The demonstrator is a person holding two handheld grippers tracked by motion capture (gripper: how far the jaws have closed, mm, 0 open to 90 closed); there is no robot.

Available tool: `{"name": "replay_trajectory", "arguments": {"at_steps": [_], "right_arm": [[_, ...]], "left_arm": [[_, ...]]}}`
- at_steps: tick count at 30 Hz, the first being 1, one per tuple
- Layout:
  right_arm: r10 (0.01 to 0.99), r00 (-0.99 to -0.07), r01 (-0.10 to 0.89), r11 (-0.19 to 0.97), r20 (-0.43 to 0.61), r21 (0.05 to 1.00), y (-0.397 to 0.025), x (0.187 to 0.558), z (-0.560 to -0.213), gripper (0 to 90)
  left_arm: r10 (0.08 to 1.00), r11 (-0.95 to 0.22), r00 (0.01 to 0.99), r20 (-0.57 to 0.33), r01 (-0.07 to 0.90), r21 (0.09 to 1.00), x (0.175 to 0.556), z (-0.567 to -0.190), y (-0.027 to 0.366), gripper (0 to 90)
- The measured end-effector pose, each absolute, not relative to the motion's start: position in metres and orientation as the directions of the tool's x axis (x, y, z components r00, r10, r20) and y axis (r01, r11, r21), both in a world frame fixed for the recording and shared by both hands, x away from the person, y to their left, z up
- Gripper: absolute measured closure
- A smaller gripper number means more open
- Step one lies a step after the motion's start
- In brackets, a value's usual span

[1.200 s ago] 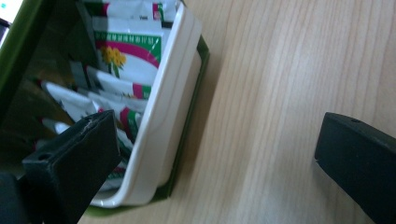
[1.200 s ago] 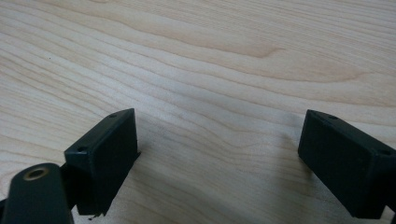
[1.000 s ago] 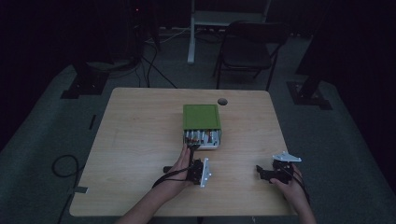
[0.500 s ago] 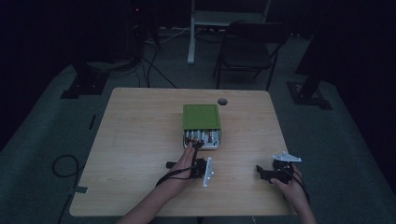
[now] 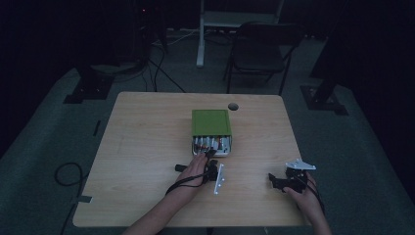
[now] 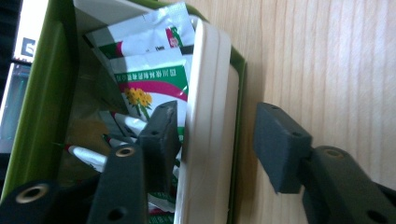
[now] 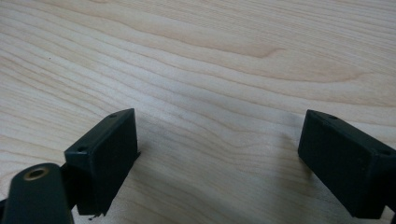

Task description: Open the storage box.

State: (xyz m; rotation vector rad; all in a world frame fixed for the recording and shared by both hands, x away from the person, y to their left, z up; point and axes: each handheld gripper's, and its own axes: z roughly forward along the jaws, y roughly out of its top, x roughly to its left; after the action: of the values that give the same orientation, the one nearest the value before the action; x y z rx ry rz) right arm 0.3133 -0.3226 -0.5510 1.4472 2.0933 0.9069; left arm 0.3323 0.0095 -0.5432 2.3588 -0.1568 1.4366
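Observation:
A green box (image 5: 210, 122) sits at the table's middle, its near end uncovered and showing several sachets (image 5: 213, 143). My left gripper (image 5: 208, 155) reaches that near end. In the left gripper view it (image 6: 217, 126) is open and straddles the box's white inner wall (image 6: 208, 84). One jaw is inside among the green-and-white sachets (image 6: 149, 79), the other outside over the wood. My right gripper (image 5: 274, 182) rests near the table's front right, apart from the box. In the right gripper view it (image 7: 217, 140) is open over bare wood with nothing between its jaws.
The wooden table (image 5: 142, 142) has a round cable hole (image 5: 233, 106) just behind the box. A dark folding chair (image 5: 259, 44) stands beyond the far edge. A cable loop (image 5: 66, 174) lies on the floor at the left.
My left gripper has moved forward to the box's open end, with one jaw now inside it. The right gripper has stayed put.

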Motion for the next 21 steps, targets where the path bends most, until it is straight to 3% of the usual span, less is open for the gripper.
{"name": "replay_trajectory", "arguments": {"at_steps": [4,10,21], "right_arm": [[0.934,-0.358,0.647,0.239,0.012,0.724,-0.323,0.313,-0.551,11.6],[0.934,-0.358,0.648,0.239,0.012,0.724,-0.323,0.313,-0.551,11.6],[0.933,-0.358,0.648,0.239,0.012,0.724,-0.323,0.313,-0.551,11.5]], "left_arm": [[0.119,-0.927,0.460,0.880,-0.267,0.265,0.332,-0.544,0.007,60.0],[0.075,-0.948,0.407,0.911,-0.255,0.192,0.333,-0.545,0.003,70.7],[0.048,-0.964,0.406,0.912,-0.220,0.149,0.331,-0.542,-0.004,72.4]]}}
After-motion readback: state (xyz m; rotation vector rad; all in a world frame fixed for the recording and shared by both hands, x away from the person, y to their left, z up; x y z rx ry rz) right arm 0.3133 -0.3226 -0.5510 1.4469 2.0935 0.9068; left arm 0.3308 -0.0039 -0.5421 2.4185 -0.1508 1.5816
